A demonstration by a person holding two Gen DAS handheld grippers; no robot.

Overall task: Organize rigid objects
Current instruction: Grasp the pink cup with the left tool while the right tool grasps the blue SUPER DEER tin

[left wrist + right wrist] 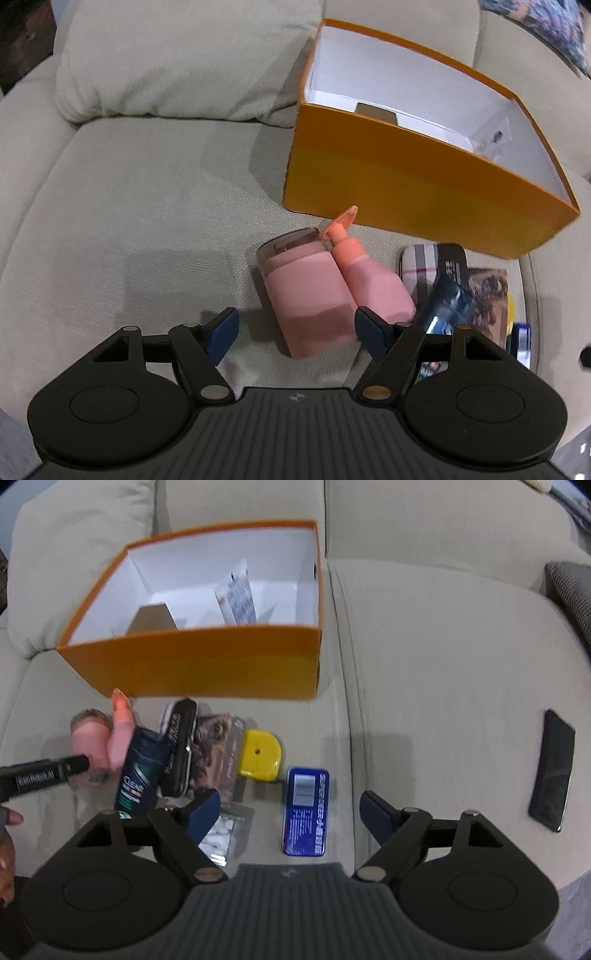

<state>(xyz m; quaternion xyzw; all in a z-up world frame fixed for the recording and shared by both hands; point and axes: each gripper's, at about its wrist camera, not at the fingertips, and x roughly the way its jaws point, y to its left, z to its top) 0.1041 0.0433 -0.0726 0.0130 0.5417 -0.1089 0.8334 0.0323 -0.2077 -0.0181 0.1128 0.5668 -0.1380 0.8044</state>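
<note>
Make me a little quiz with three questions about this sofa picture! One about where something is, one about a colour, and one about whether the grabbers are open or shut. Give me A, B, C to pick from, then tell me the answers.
1. Where does the blue tin lie?
A. inside the orange box
B. on the sofa cushion in front of the box
C. on top of the black phone

2. What colour is the inside of the orange box?
A. white
B. green
C. black

3. How does the right gripper stand?
A. shut on the tin
B. shut on the pink bottle
C. open, holding nothing

Answers:
1 B, the tin lies flat on the sofa cushion, nearer than the box.
2 A, the box walls are white inside.
3 C, its fingers stand apart above the tin, touching nothing.
</note>
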